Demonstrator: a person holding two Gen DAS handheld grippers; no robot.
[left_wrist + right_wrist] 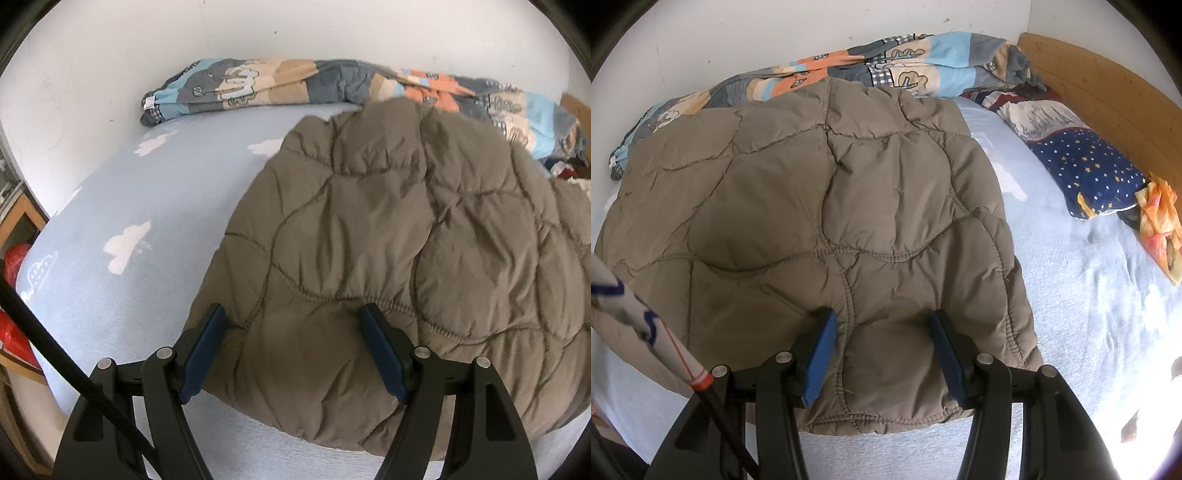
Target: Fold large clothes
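Observation:
A puffy olive-brown quilted jacket (388, 240) (820, 206) lies spread on the light blue bed sheet (122, 206) (1082, 280). Its near hem faces both cameras. My left gripper (293, 314) stands open over the jacket's near left corner, the left blue pad by the jacket's edge and padded fabric bulging between the fingers. My right gripper (882, 314) stands open over the near right corner, a fingertip on either side of a quilted panel. The pads do not visibly pinch the fabric.
A rolled patchwork quilt (258, 85) (849, 66) lies along the white wall behind the jacket. A starry blue pillow (1086, 166) and an orange cloth (1160, 229) sit at the right by the wooden bed frame (1108, 85). The bed's left edge (33, 266) drops to shelves and red items.

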